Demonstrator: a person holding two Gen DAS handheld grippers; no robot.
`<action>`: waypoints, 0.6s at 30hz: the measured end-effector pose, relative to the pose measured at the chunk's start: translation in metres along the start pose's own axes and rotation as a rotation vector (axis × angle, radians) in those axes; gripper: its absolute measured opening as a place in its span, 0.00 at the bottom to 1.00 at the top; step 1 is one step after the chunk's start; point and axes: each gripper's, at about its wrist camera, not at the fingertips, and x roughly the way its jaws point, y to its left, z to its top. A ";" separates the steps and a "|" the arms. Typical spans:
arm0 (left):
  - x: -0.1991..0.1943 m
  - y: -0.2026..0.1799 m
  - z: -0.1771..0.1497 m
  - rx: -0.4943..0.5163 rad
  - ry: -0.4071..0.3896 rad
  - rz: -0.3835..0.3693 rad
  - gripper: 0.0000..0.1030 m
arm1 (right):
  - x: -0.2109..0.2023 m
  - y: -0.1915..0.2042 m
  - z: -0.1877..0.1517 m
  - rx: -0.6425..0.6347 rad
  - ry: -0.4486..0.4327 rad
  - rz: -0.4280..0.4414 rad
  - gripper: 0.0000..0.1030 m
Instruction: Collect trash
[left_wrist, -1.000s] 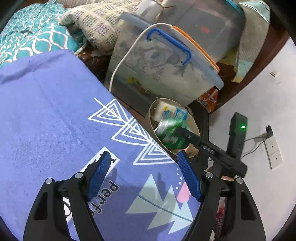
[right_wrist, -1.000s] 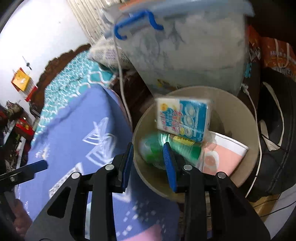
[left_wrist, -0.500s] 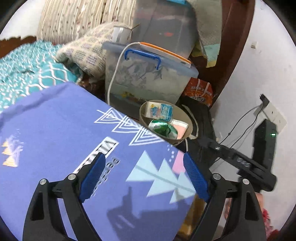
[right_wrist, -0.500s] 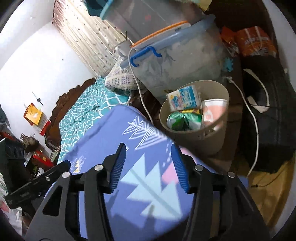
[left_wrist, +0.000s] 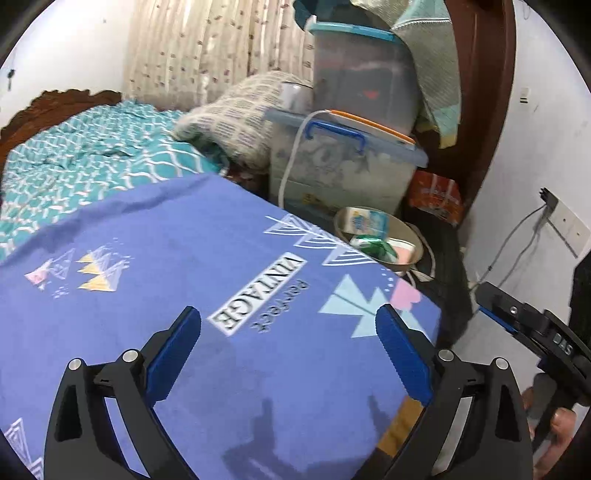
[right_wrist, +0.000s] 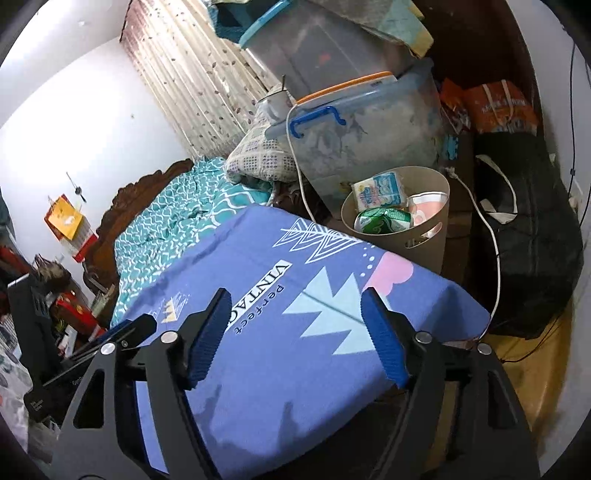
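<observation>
A beige waste bin (right_wrist: 436, 243) stands beyond the far corner of the purple cloth-covered table (right_wrist: 277, 354); it also shows in the left wrist view (left_wrist: 415, 254). Inside lie a green crumpled wrapper (right_wrist: 382, 219), a white-and-blue packet (right_wrist: 378, 190) and a pink-white cup (right_wrist: 421, 206). My left gripper (left_wrist: 288, 354) is open and empty above the cloth. My right gripper (right_wrist: 295, 336) is open and empty above the cloth, well back from the bin. The right gripper's body shows at the right edge of the left wrist view (left_wrist: 532, 332).
Stacked clear storage boxes (right_wrist: 354, 110) with a blue handle stand behind the bin, a white cable (right_wrist: 295, 155) hanging over them. A black bag (right_wrist: 524, 236) lies right of the bin. A bed with a teal cover (left_wrist: 81, 166) lies to the left. Wall sockets (left_wrist: 565, 221) are at right.
Both grippers have pulled back and up from the bin. My right gripper, close over the green wrapper in the bin a second ago, has opened wider and is empty; the wrapper stays in the bin.
</observation>
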 end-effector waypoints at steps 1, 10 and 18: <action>-0.003 0.002 -0.001 0.000 -0.006 0.012 0.92 | 0.001 0.003 -0.002 -0.007 0.002 -0.004 0.74; -0.026 0.016 -0.009 0.019 -0.055 0.121 0.92 | 0.002 0.028 -0.010 -0.035 -0.005 -0.005 0.88; -0.027 0.019 -0.009 0.013 -0.062 0.156 0.92 | -0.015 0.025 -0.012 0.011 -0.049 -0.041 0.95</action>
